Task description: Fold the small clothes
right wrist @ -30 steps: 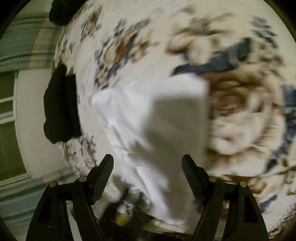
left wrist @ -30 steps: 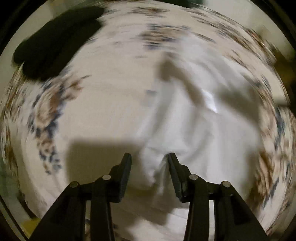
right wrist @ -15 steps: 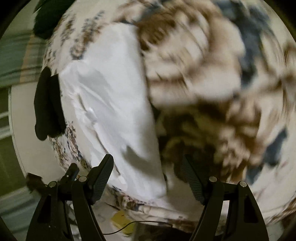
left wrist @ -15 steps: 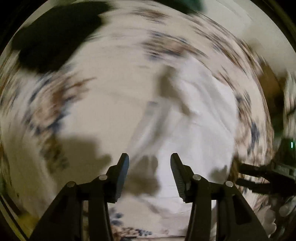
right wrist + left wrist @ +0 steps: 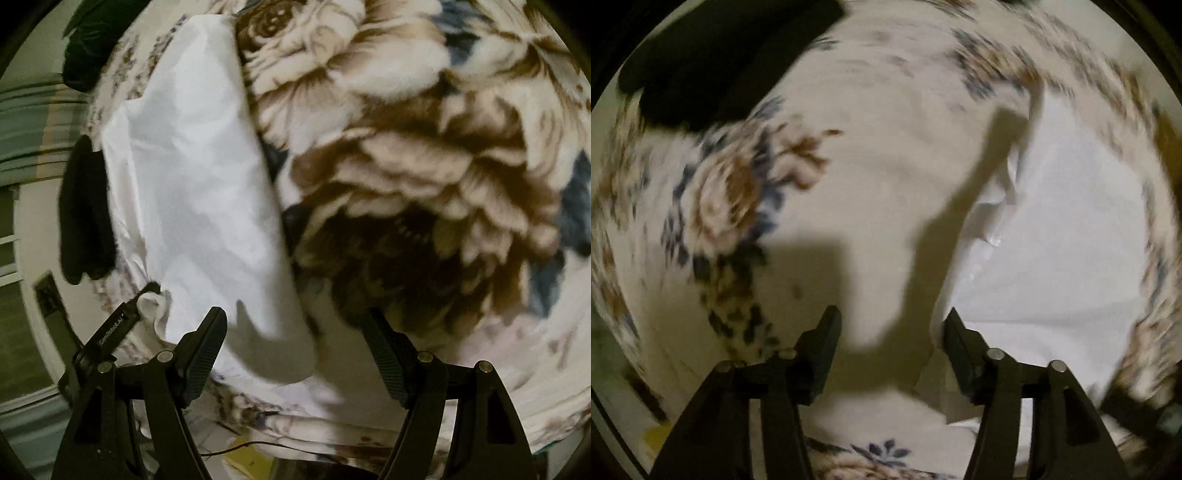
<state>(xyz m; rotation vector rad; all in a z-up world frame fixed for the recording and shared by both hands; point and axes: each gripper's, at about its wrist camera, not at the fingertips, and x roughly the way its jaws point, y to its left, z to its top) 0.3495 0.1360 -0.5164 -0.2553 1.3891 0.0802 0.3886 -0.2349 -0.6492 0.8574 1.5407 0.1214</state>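
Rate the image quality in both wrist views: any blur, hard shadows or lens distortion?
Left wrist view: motion smear across the floral blanket, a hard dark shadow over it between the open jaws of the left gripper, strong fisheye curvature. Right wrist view: sharper; the white folded garment reads cleanly, rose print softens toward the lower right, dim warm light.

Plush floral blanket (image 5: 406,155), thin creased white cloth (image 5: 192,177), matt black ribbed fingers (image 5: 205,347)
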